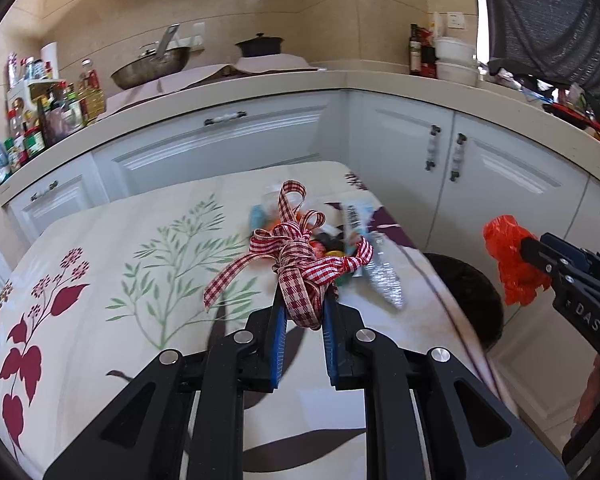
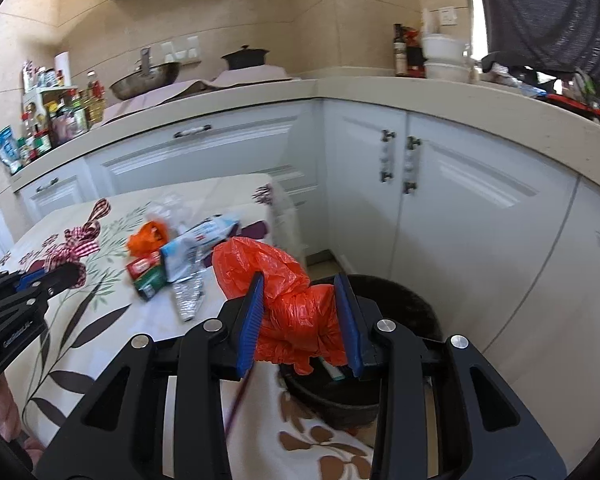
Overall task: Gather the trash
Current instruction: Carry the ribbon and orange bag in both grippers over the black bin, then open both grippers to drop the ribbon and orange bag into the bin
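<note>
My left gripper [image 1: 305,298] is shut on a red-and-white checked ribbon [image 1: 296,264] and holds it above the flowered tablecloth [image 1: 100,280]; it also shows in the right wrist view [image 2: 66,270] with the ribbon [image 2: 80,240]. My right gripper [image 2: 300,308] is shut on a crumpled orange-red plastic bag [image 2: 292,300], held over the black trash bin [image 2: 400,312] beside the table. In the left wrist view the bag [image 1: 512,260] and right gripper [image 1: 536,254] hang to the right of the bin [image 1: 468,292]. More trash lies on the table: an orange wrapper [image 2: 148,236], a red-green packet [image 2: 146,274], a white-blue pouch [image 2: 196,244] and a silver foil [image 2: 188,292].
White kitchen cabinets [image 2: 480,200] and an L-shaped counter [image 1: 340,80] wrap around behind the table. On the counter stand a wok [image 1: 152,66], a black pot [image 1: 260,44], bottles [image 1: 52,116] at the left and white containers [image 1: 454,60] at the right.
</note>
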`<state>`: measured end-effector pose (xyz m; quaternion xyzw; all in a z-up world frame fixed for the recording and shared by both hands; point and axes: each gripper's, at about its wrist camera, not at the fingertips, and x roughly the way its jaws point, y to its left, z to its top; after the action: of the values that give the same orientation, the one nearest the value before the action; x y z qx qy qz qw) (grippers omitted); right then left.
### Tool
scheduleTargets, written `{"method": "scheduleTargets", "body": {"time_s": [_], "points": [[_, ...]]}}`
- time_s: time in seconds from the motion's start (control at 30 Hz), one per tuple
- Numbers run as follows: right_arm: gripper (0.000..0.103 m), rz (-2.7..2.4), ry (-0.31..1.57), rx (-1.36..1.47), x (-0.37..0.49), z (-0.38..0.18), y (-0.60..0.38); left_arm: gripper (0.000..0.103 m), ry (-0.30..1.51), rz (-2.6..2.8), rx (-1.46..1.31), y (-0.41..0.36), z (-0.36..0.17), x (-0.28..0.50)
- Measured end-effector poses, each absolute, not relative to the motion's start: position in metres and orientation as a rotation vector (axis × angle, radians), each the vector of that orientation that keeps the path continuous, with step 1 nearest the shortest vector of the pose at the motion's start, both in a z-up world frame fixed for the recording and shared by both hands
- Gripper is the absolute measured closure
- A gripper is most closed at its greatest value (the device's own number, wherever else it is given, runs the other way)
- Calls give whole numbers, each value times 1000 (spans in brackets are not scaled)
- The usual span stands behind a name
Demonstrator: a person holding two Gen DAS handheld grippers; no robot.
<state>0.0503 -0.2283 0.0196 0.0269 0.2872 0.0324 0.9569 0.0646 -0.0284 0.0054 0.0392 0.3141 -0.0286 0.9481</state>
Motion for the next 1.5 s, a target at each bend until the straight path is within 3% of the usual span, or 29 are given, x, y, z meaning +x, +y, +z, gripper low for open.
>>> {"method": "scheduleTargets", "body": {"time_s": [0.6, 1.5], "points": [[69, -74, 534, 65, 60, 29, -291, 86, 592, -218, 141, -114, 12, 87], [69, -122, 519, 87, 98, 11, -322, 85, 615, -231, 158, -161, -8, 131]]}}
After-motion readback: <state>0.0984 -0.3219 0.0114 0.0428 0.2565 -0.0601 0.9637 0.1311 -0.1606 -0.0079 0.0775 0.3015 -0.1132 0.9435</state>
